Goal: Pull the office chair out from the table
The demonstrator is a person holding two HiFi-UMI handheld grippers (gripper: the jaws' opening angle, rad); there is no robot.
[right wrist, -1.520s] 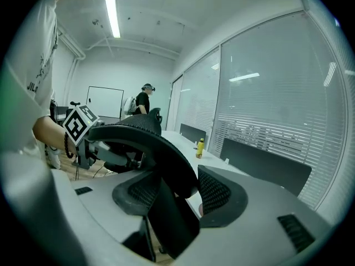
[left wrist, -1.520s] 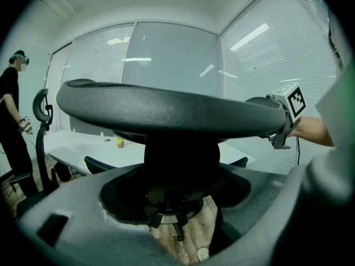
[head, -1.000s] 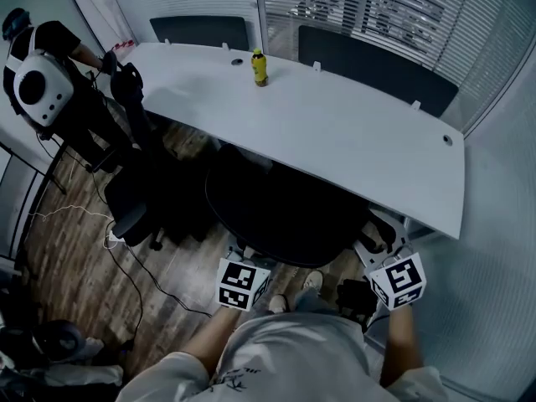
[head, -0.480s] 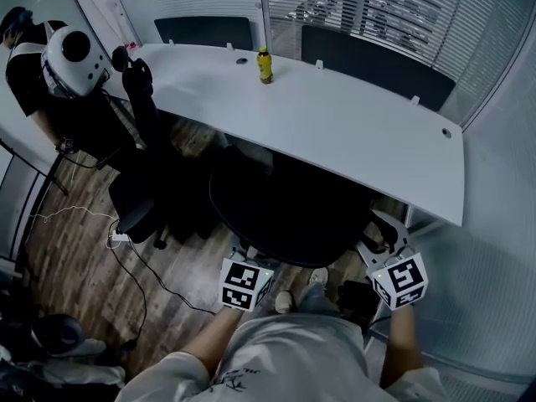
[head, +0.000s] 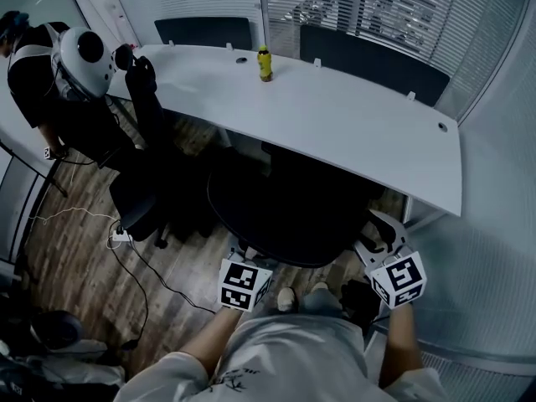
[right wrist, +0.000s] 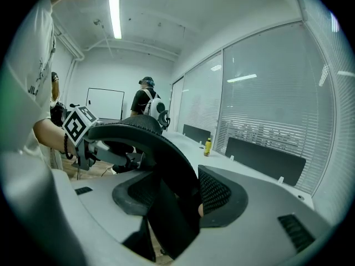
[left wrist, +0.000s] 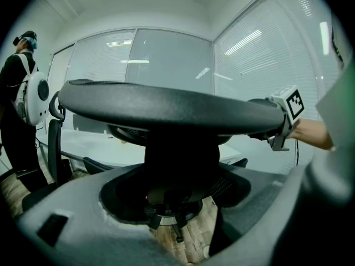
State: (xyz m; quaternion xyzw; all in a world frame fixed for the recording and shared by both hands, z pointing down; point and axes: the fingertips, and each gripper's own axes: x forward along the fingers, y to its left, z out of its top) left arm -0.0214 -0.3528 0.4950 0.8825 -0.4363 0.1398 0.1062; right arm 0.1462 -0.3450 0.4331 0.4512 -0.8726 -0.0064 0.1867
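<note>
Office chair (head: 285, 212) is clamped at its backrest rim by the left hand-held gripper (head: 240, 258) and right hand-held gripper (head: 378, 234), one each side, likely for a straight, even pull. Its seat sits under the counter (head: 335, 124) edge. Floor (head: 180, 270) toward the person looks open; a cable (head: 138, 262) and second chair (head: 134, 203) lie left.

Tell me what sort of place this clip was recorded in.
Most likely an office meeting room: a long white table, a black office chair drawn up to it, and slatted blinds covering the glazing behind.
</note>
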